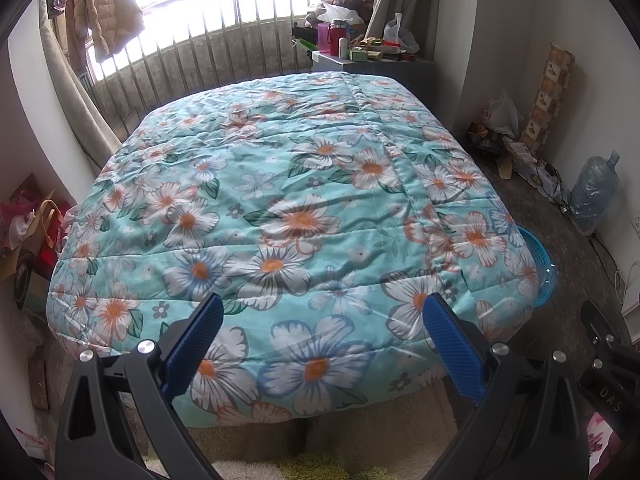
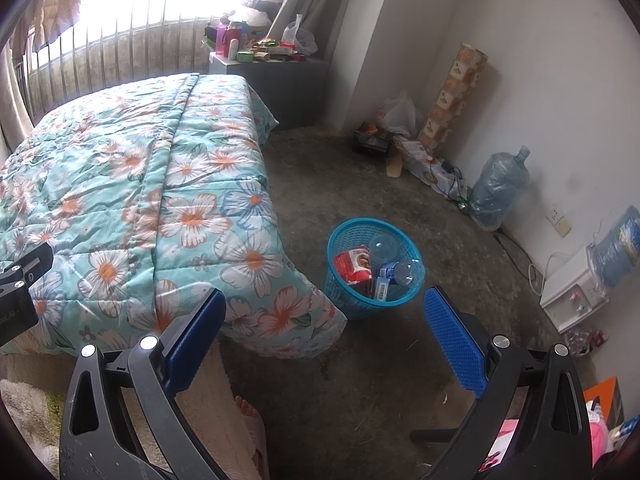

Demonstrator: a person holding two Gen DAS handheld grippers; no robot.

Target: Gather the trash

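Left gripper [image 1: 322,316]: jaws spread wide, nothing between the blue pads [image 1: 192,346]. It hangs above the near edge of the floral quilt [image 1: 280,200] covering the bed.

Right gripper [image 2: 324,312]: jaws spread wide, nothing held. It points at the concrete floor [image 2: 360,372] beside the bed corner.

Blue mesh basket [image 2: 374,268]: stands upright on the floor, just beside the hanging quilt corner. Contents: a red packet [image 2: 354,266], clear plastic bottles [image 2: 402,270] and a barcoded item, type not discernible.

Further along the right wall: a large water jug [image 2: 498,190] and a white plastic bag [image 2: 396,114]. A cluttered grey cabinet [image 2: 280,76] stands at the far bed corner.
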